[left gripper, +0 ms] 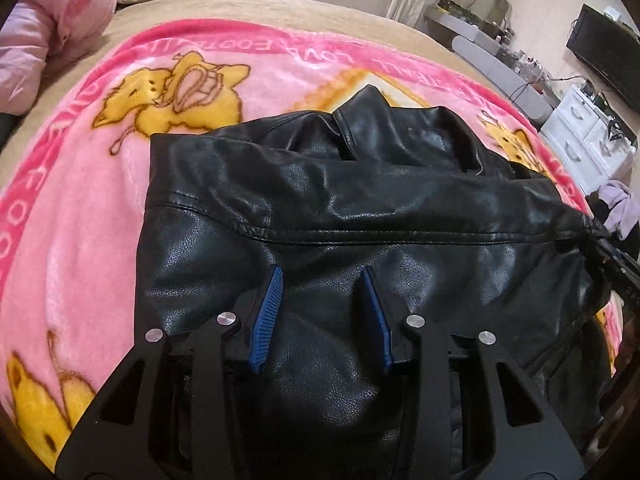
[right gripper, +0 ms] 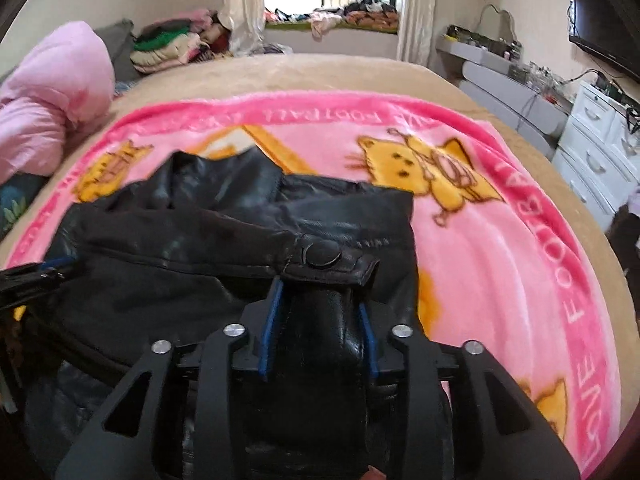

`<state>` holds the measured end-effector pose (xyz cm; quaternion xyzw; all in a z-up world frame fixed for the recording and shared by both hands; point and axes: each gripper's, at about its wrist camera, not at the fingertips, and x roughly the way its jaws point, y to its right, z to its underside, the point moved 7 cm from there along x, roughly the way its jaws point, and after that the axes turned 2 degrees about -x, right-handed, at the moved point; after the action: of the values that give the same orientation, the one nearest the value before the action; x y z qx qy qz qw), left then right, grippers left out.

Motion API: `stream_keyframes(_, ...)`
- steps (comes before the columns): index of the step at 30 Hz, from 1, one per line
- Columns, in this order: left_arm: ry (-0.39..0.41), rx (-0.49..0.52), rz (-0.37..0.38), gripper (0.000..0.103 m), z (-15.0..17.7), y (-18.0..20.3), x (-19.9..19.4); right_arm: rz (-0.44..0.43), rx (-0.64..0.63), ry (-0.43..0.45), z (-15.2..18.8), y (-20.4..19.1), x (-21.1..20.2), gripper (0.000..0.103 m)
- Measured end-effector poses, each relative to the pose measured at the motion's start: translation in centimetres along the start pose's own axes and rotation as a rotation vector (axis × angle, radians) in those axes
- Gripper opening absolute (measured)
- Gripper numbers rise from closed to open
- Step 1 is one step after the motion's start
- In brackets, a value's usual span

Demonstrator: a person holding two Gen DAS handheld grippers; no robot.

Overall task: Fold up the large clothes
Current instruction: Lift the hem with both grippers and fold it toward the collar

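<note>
- The black leather jacket [left gripper: 360, 216] lies on the pink cartoon blanket [left gripper: 100, 184] spread over the bed [left gripper: 256, 6], collar [left gripper: 360, 116] toward the far window side and hem nearest me.
- Its long axis runs from me away toward the window; the sleeve [left gripper: 400, 216] drawn across the body lies crosswise to that, left to right.
- My left gripper [left gripper: 322, 276] sits low over the jacket's body, its blue pads parted with leather bulging up between them. I cannot tell whether the pads actually press that leather or just stand beside it.
- My right gripper [right gripper: 320, 300] has a thick roll of leather filling the gap between its pads, just below the snap-button cuff tab [right gripper: 324, 258]. The pads look pressed against the bundle, so I judge it to be grasping the jacket near the cuff.
- I take the sleeve to be laid over the body so the jacket narrows into a rectangle before the hem is brought up.
- In the left view the sleeve's end is bunched and pulled taut at the right edge, where my right gripper [left gripper: 616, 252] holds it; that tension keeps the stiff leather flat.
- Folded clothes [right gripper: 160, 50] are piled beyond the bed, well apart from the jacket.
</note>
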<state>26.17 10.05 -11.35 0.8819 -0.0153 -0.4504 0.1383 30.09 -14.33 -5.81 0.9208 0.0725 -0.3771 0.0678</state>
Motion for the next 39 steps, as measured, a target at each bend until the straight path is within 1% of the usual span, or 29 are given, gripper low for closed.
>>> stream_keyframes(1,-0.001,-0.005,0.004,0.032,-0.1,-0.1,0.0,0.005,0.013,0.019,-0.3,0.2,-0.6,0.045)
stream_keyframes(2,-0.002,-0.012,0.01,0.032,-0.1,-0.2,-0.1,0.009,0.032,0.044,-0.7,0.5,-1.3,0.054)
stream_keyframes(3,-0.003,-0.016,0.012,0.032,-0.3,-0.2,0.0,0.013,0.052,0.075,-1.3,0.9,-2.1,0.065)
stream_keyframes(4,-0.003,-0.018,0.013,0.032,-0.3,-0.3,0.0,0.008,0.064,0.108,-1.8,1.1,-2.8,0.068)
stream_keyframes(6,-0.003,-0.017,0.009,0.032,-0.3,-0.2,0.0,-0.005,0.06,0.139,-2.5,0.9,-3.6,0.068)
stream_keyframes(8,-0.002,-0.013,0.003,0.032,-0.3,-0.2,0.0,-0.056,0.033,0.135,-2.9,-0.5,-3.5,0.066)
stream_keyframes(10,-0.002,-0.012,0.0,0.032,-0.3,-0.1,0.0,-0.119,0.002,0.11,-2.8,-2.6,-2.6,0.066)
stream_keyframes(13,-0.001,-0.011,0.0,0.032,-0.2,-0.1,0.0,-0.162,-0.075,0.054,-2.6,-5.5,-0.4,0.066)
stream_keyframes(14,-0.001,-0.01,-0.001,0.032,-0.2,-0.1,0.0,-0.156,-0.113,0.027,-2.4,-6.3,0.6,0.066)
stream_keyframes(15,-0.001,-0.01,0.0,0.032,-0.3,-0.1,0.0,-0.131,-0.144,-0.007,-2.1,-6.8,1.8,0.066)
stream_keyframes(16,-0.002,-0.01,0.0,0.032,-0.3,-0.2,0.0,-0.107,-0.159,-0.03,-1.7,-7.0,2.6,0.066)
stream_keyframes(18,-0.002,-0.01,0.001,0.032,-0.3,-0.1,0.1,-0.055,-0.17,-0.121,-0.3,-6.6,5.1,0.066)
stream_keyframes(20,-0.004,-0.011,0.006,0.032,-0.3,-0.1,0.1,-0.082,-0.145,-0.148,0.6,-6.3,6.3,0.066)
stream_keyframes(24,-0.006,-0.004,0.009,0.032,-0.2,-0.1,0.3,-0.1,-0.137,-0.139,1.0,-6.1,6.9,0.066)
stream_keyframes(27,-0.004,-0.005,0.011,0.032,-0.2,-0.2,0.2,-0.125,-0.122,-0.115,0.9,-5.9,6.1,0.066)
stream_keyframes(30,0.002,-0.023,0.027,0.032,-0.5,-0.3,-0.3,-0.181,-0.076,-0.074,0.7,-5.4,3.8,0.067)
stream_keyframes(34,0.012,-0.046,0.036,0.033,-0.9,-0.3,-2.1,-0.202,-0.041,-0.016,0.6,-4.7,0.4,0.068)
stream_keyframes(35,0.02,-0.044,0.036,0.034,-1.0,-0.1,-2.6,-0.207,-0.035,-0.003,0.7,-4.6,-0.4,0.068)
stream_keyframes(37,0.05,-0.031,0.04,0.041,-1.2,0.4,-4.0,-0.22,-0.032,0.016,0.6,-4.6,-1.6,0.068)
stream_keyframes(39,0.077,-0.013,0.053,0.041,-1.2,1.1,-5.3,-0.223,-0.046,0.029,0.5,-4.9,-2.6,0.068)
